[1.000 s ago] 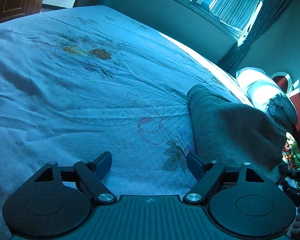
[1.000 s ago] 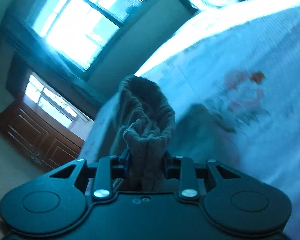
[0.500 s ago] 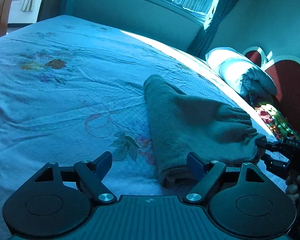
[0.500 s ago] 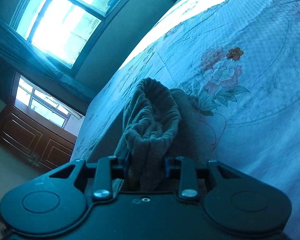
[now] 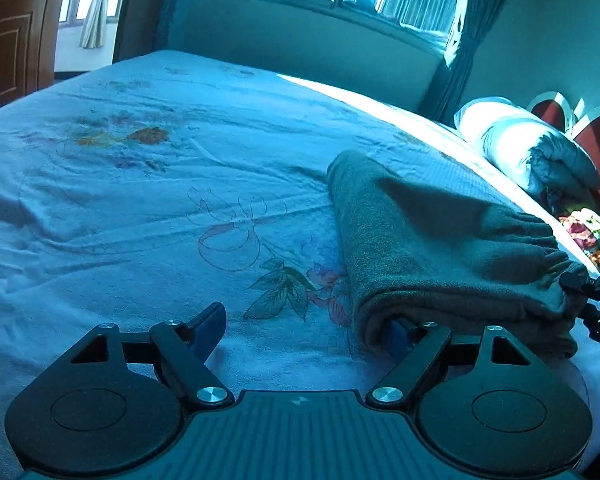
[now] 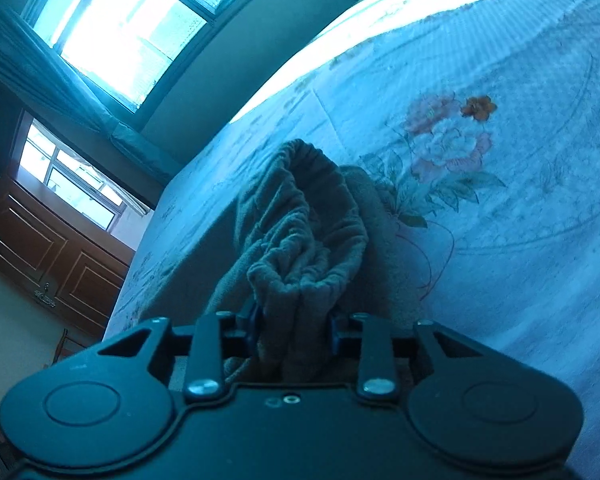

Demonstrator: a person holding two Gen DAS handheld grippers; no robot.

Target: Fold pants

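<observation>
Ahead and to the left of us the bedspread [image 5: 148,208] lies flat and open, only shallow wrinkles across it, so a gripper can sweep freely there toward the far edge. On the right the folded pants [image 5: 440,248] rise as a thick ridge; the right finger [image 5: 400,330] of the left gripper [image 5: 304,326] is already tucked at its near end, the other finger over bare sheet. Beyond the ridge, a rolled quilt [image 5: 528,148] and the red headboard [image 5: 596,136] close that side. The right gripper [image 6: 294,330], clamped on the waistband [image 6: 324,216], blocks the pants' far-right end.
</observation>
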